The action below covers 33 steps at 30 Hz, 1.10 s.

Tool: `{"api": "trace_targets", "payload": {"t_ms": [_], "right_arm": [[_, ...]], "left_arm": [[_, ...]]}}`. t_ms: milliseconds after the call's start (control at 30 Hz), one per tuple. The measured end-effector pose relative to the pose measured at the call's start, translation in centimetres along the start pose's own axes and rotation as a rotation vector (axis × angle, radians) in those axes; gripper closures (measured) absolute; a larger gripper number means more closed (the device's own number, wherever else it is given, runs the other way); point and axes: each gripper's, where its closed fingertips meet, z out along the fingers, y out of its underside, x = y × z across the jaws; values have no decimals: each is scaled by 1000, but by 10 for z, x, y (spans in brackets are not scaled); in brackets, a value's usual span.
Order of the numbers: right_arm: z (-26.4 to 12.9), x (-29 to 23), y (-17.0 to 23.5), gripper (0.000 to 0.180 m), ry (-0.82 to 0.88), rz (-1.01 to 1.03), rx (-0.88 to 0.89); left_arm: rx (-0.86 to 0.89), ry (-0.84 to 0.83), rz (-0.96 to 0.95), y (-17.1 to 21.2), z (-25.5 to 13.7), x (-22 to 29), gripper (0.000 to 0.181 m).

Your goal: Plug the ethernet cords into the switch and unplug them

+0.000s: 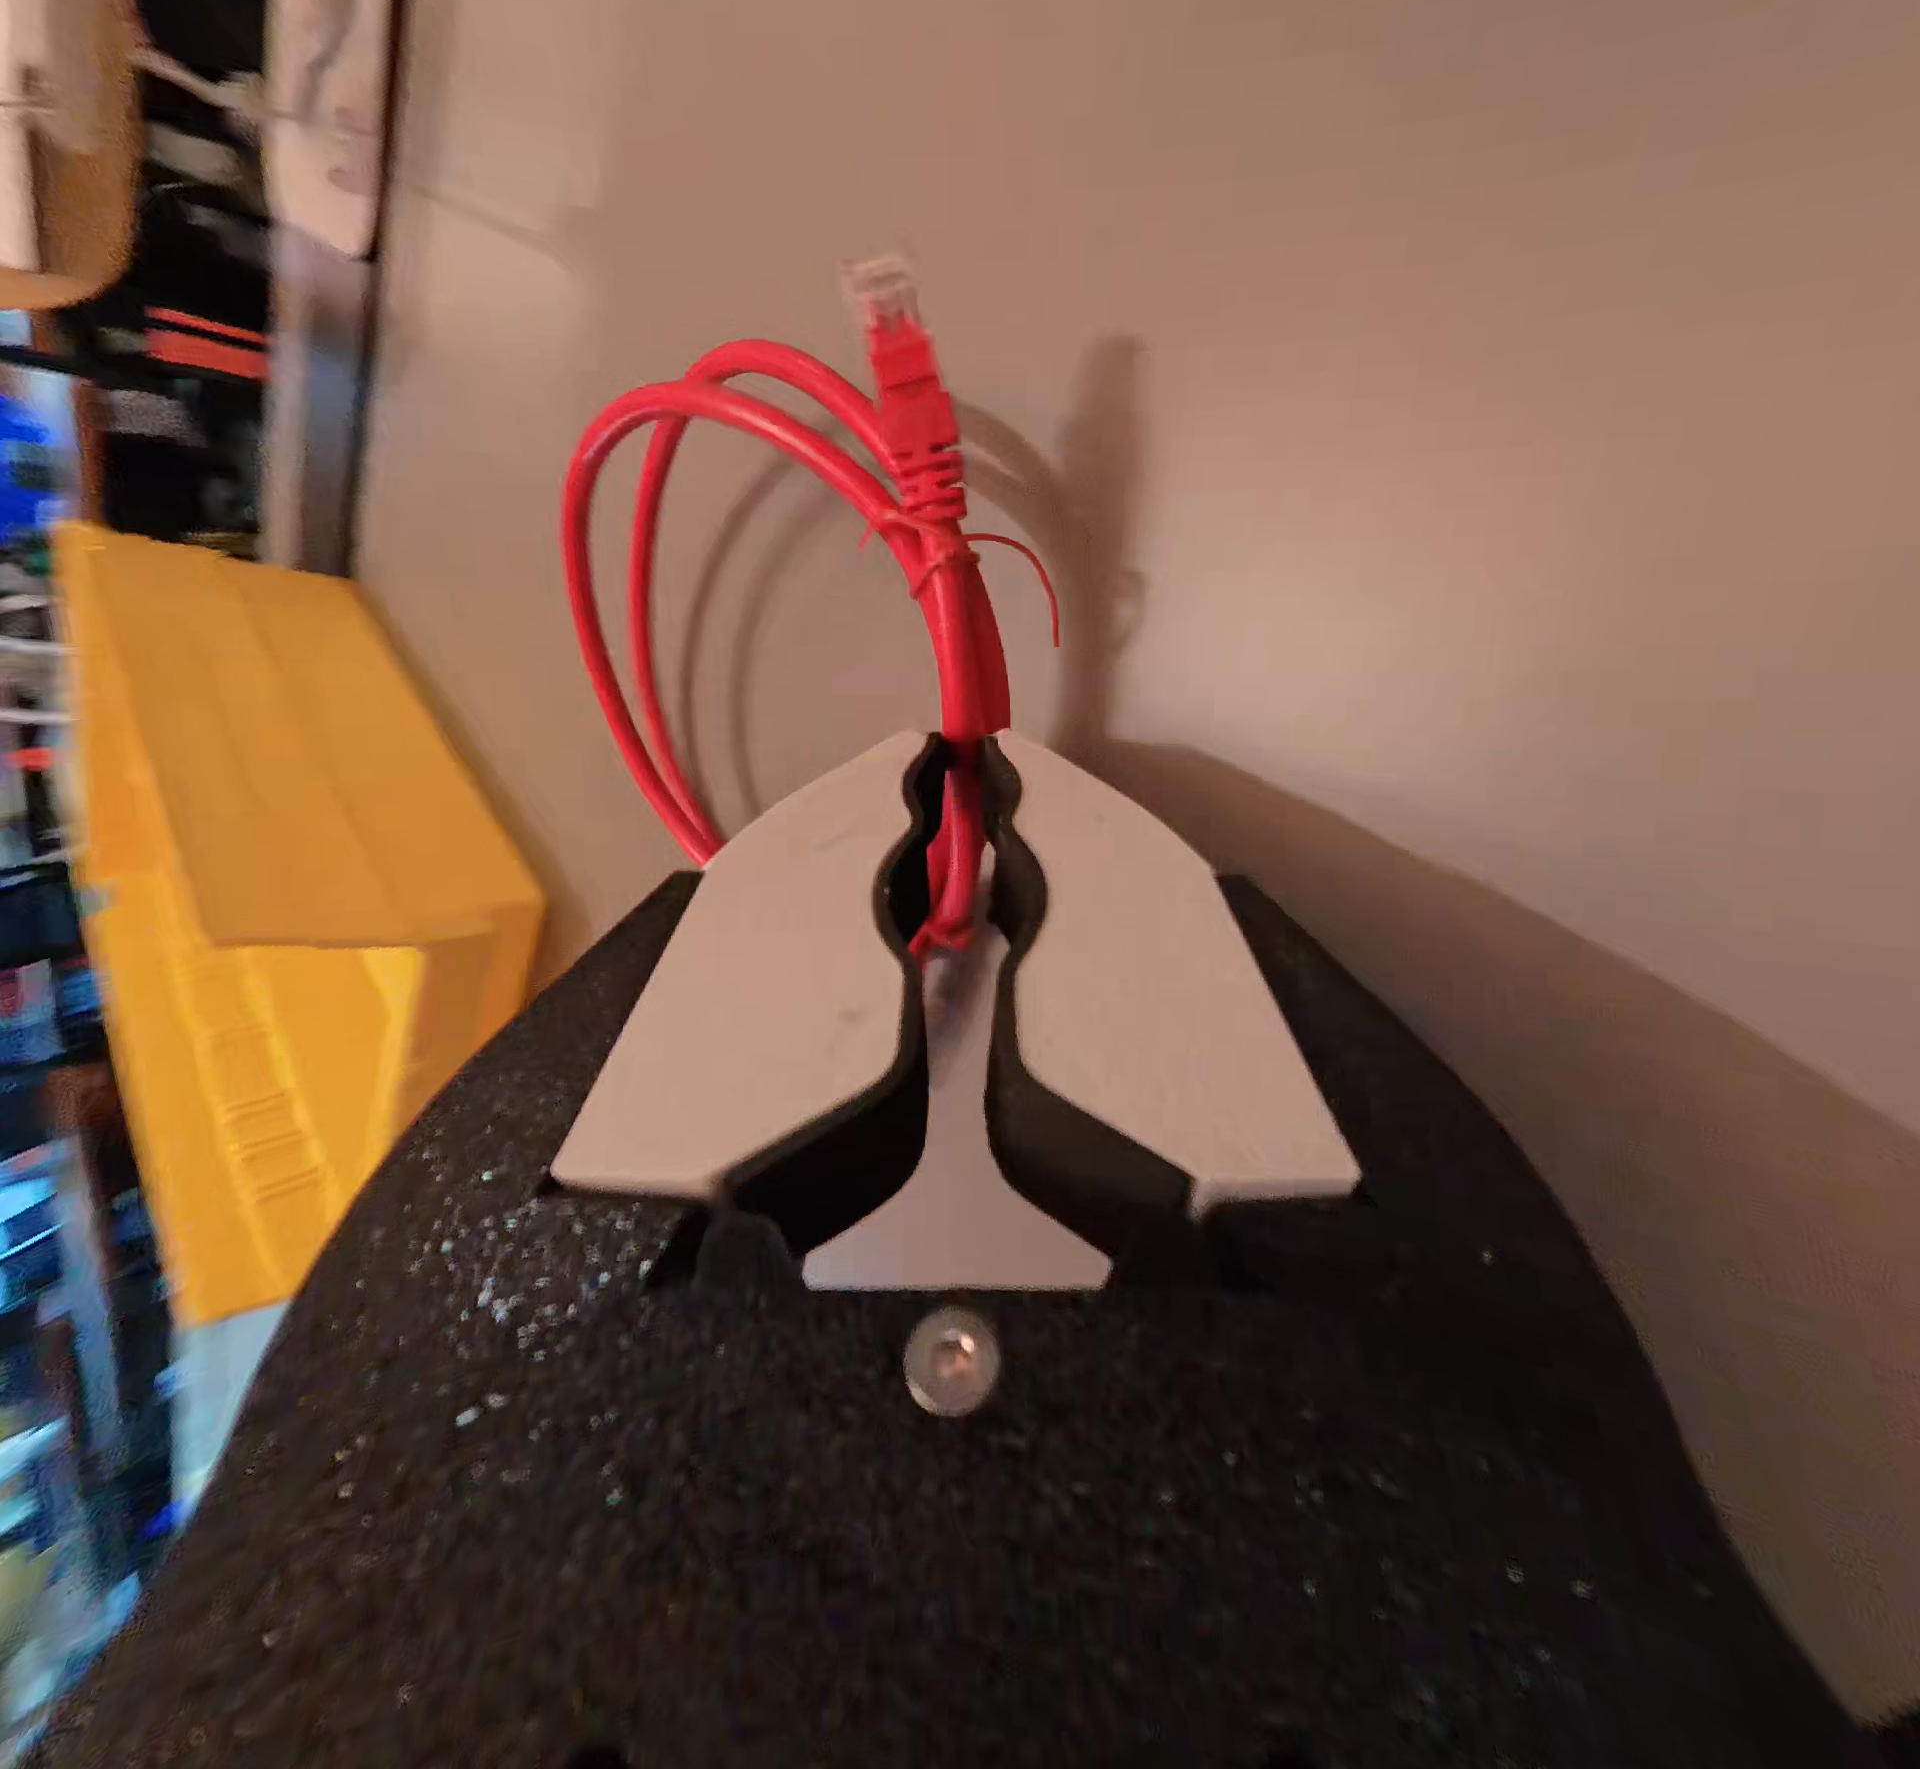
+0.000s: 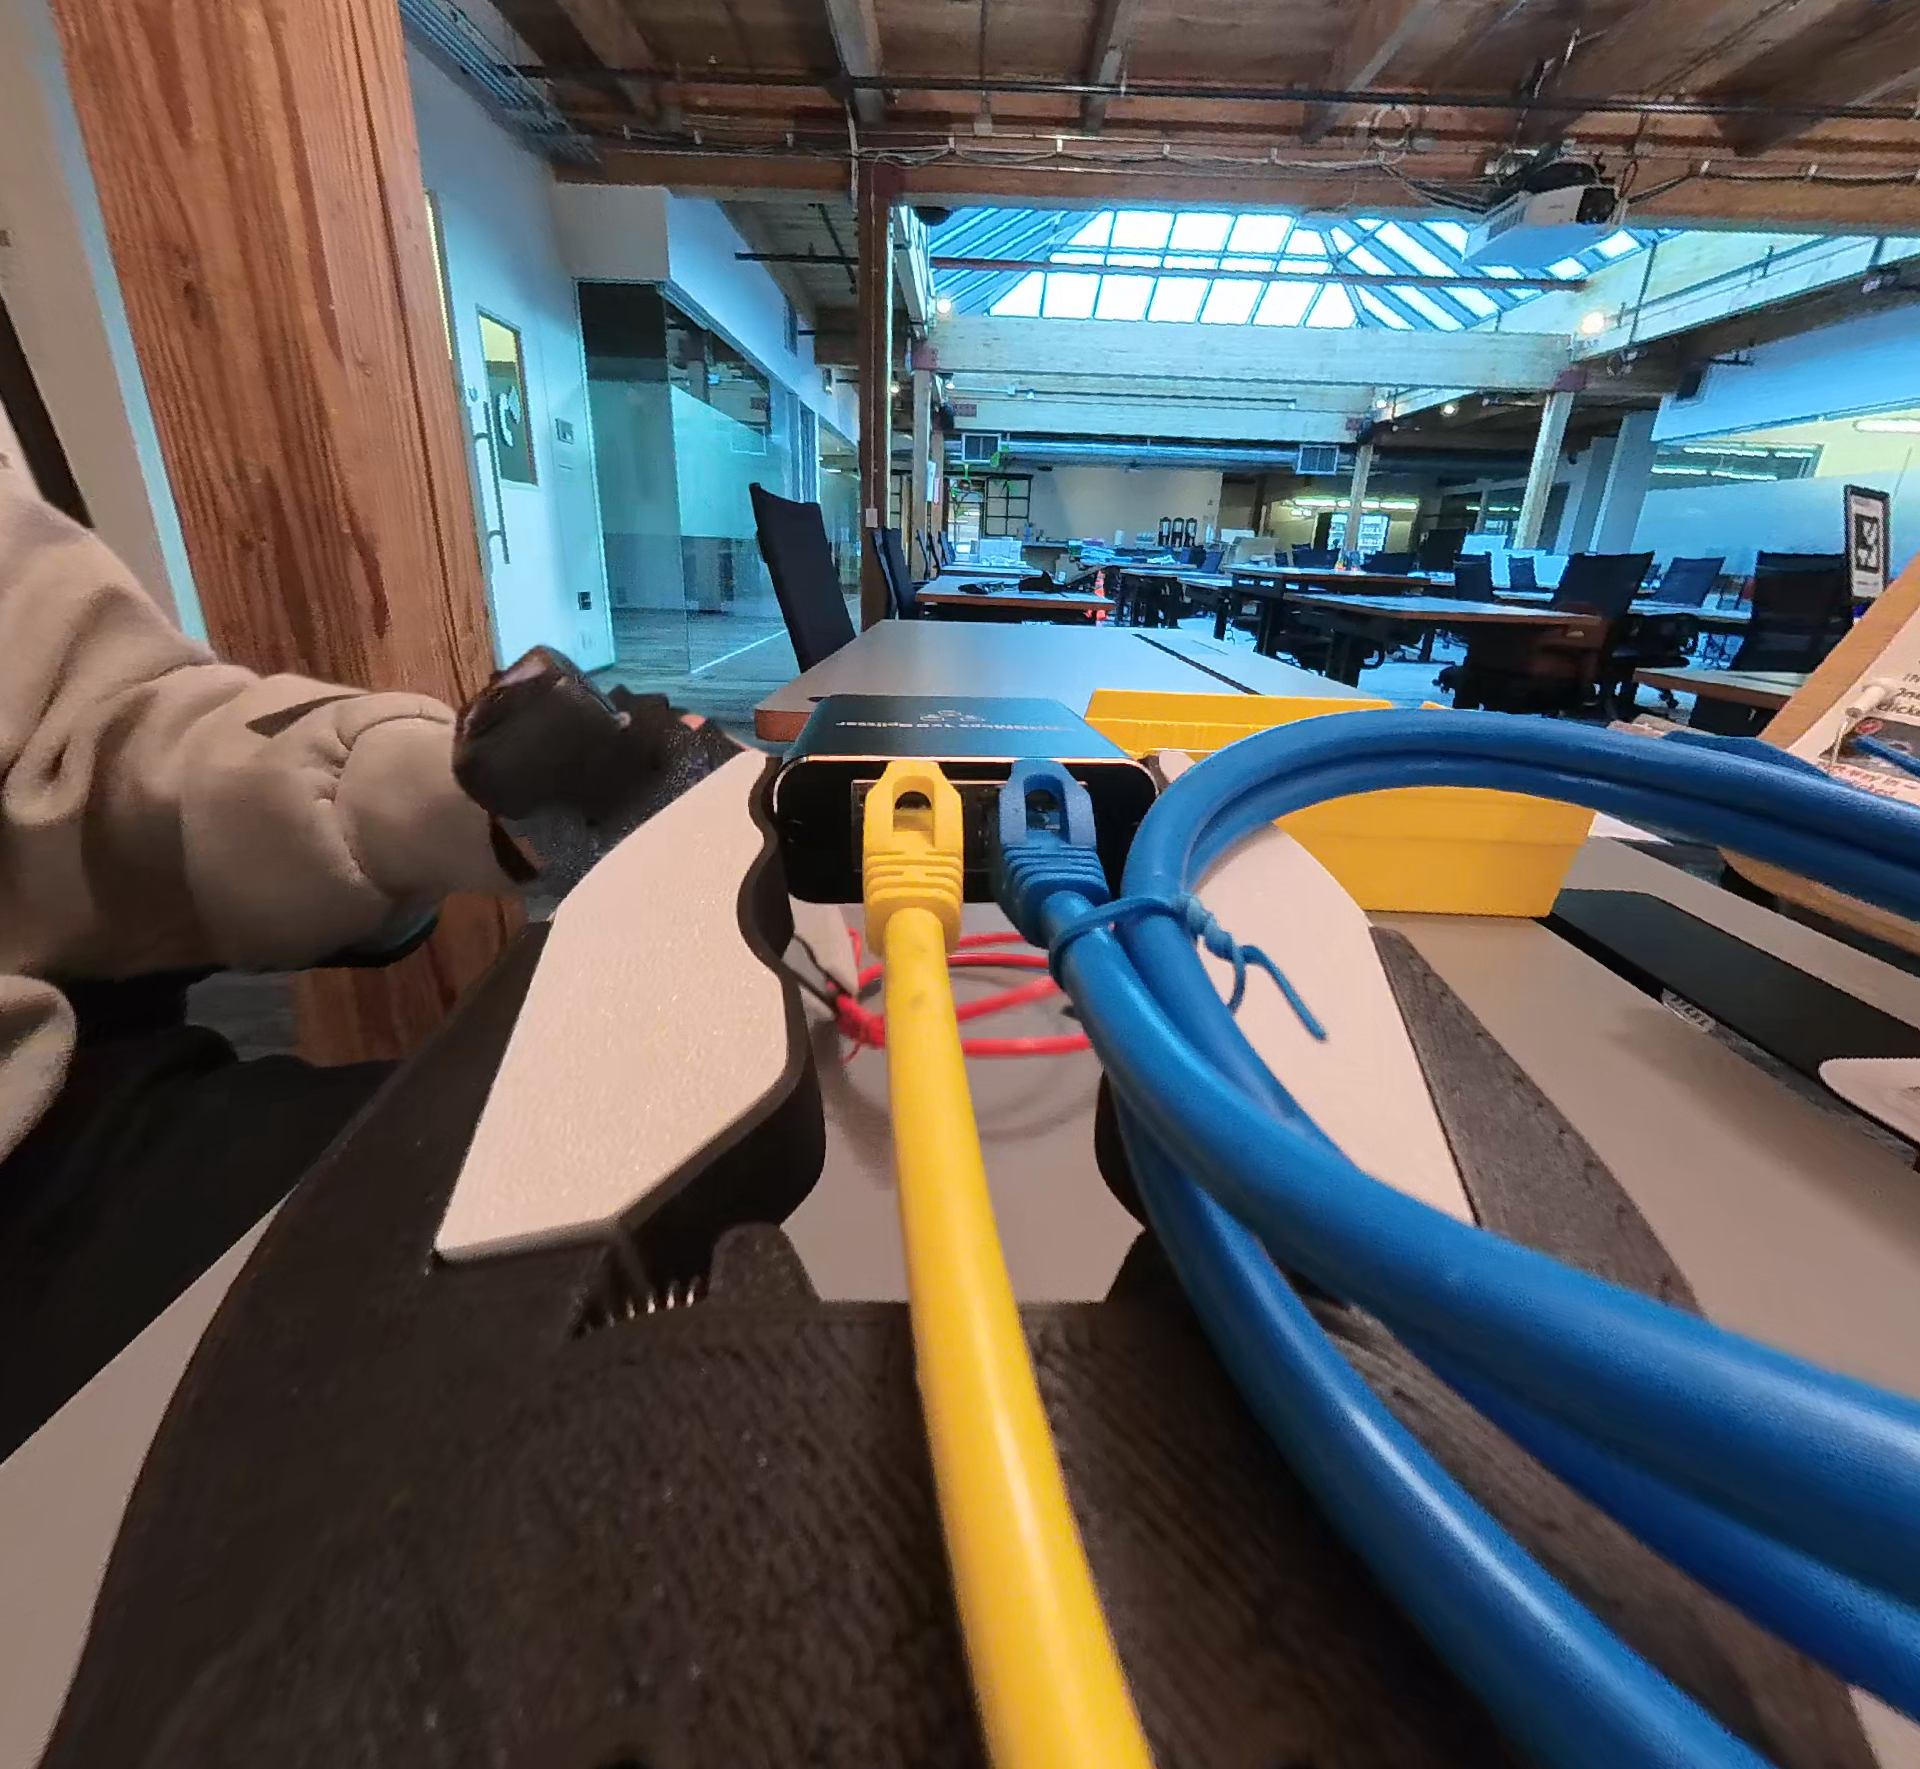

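Observation:
In the left wrist view my left gripper (image 1: 966,748) is shut on a bundled red ethernet cord (image 1: 966,639), with its plug (image 1: 899,358) pointing up in front of a beige wall. In the right wrist view my right gripper (image 2: 966,779) clamps the black switch (image 2: 956,727) by its two sides. A yellow cord (image 2: 914,846) and a blue cord (image 2: 1044,852) are plugged into the switch's near face. The blue cord's tied coil (image 2: 1455,1200) drapes over my right finger. The left gripper (image 2: 582,753) also shows there, to the left of the switch, held by a gloved hand.
A loop of red cord (image 2: 997,1002) lies on the grey table (image 2: 1039,659) below the switch. A yellow bin (image 2: 1434,846) stands right of the switch; a yellow bin (image 1: 291,836) is also left in the left wrist view. A wooden post (image 2: 260,317) rises at the left. The tips of one gripper are about 20 centimetres away from the tips of the other.

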Motion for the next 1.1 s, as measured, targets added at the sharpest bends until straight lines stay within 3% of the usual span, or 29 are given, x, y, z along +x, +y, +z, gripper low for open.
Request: {"api": "trace_targets", "payload": {"t_ms": [133, 233, 400, 467, 567, 633, 733, 800, 867, 1000, 1100], "right_arm": [[-1, 1, 1, 115, 0, 5, 0], [-1, 2, 1, 115, 0, 7, 0], [-2, 2, 1, 115, -1, 0, -3], [-2, 2, 1, 115, 0, 1, -2], [-2, 3, 1, 115, 0, -1, -4], [-3, 3, 0, 115, 0, -8, -6], [-5, 4, -2, 115, 3, -3, 6], [-6, 4, -4, 115, 2, 2, 17], [-5, 4, -4, 115, -2, 6, 19], [-3, 2, 0, 115, -11, 9, 4], [-2, 2, 2, 115, -13, 9, -1]], "left_arm": [[76, 175, -162, -17, -11, 13, 158], [-3, 335, -205, -13, -13, 21, 137], [-45, 323, -120, -3, 8, 22, 147], [-60, 318, -206, -1, 16, 19, 169], [-96, 395, -347, -1, 14, 22, 170], [-59, 591, -425, -15, -5, 37, 172], [256, 1094, -643, -76, -77, 42, 173], [359, 1355, -696, -90, -116, 32, 173], [380, 1535, -756, -92, -132, 21, 174], [355, 1678, -931, -85, -108, -5, 174], [297, 1562, -1045, -64, -64, -36, 175]]}}
